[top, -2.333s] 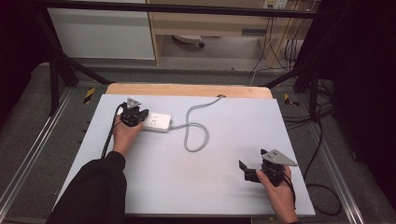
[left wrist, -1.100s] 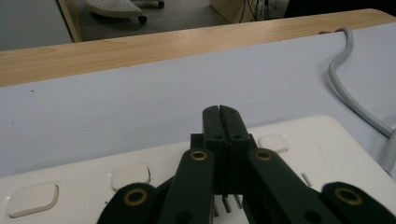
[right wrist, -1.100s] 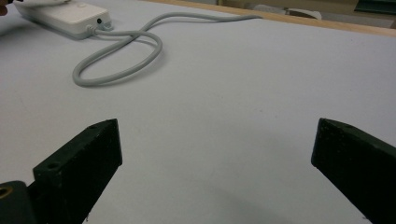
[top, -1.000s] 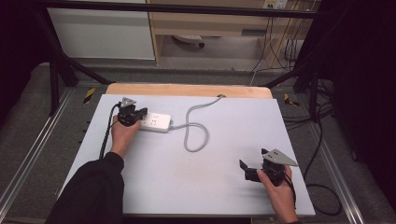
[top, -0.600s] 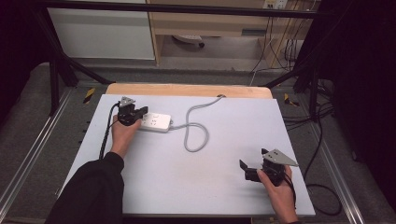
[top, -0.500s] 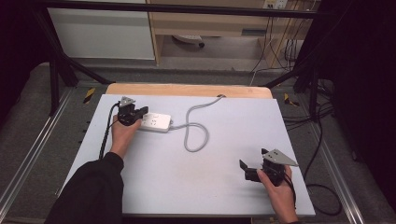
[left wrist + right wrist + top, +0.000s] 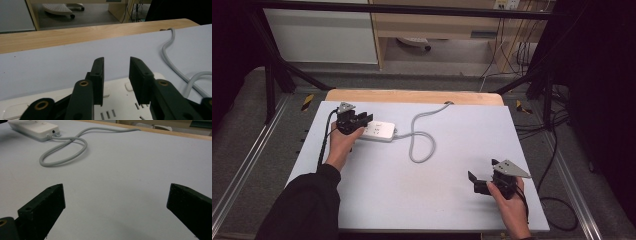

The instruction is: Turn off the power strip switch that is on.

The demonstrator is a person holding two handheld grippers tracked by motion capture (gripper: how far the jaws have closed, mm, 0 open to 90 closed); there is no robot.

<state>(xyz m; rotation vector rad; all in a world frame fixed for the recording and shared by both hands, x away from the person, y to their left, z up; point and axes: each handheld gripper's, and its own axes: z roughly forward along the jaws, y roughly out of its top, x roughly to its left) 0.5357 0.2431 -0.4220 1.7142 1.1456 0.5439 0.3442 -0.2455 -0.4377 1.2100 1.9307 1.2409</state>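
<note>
- The left gripper [image 7: 353, 120] hangs over the near-left end of the white power strip [image 7: 378, 131], which lies at about ten o'clock on the counter [image 7: 452, 210], long axis running nine to three.
- Its fingers [image 7: 98, 75] have just been opening; they stand slightly apart above the strip's face, with nothing pinched between them.
- The strip's grey cable [image 7: 422, 145] loops away toward three o'clock, then up to twelve, clear of the fingers.
- The right gripper [image 7: 484, 182] rests at five o'clock, fingers spread wide and empty, well apart from the strip; the left hand is far nearer.
</note>
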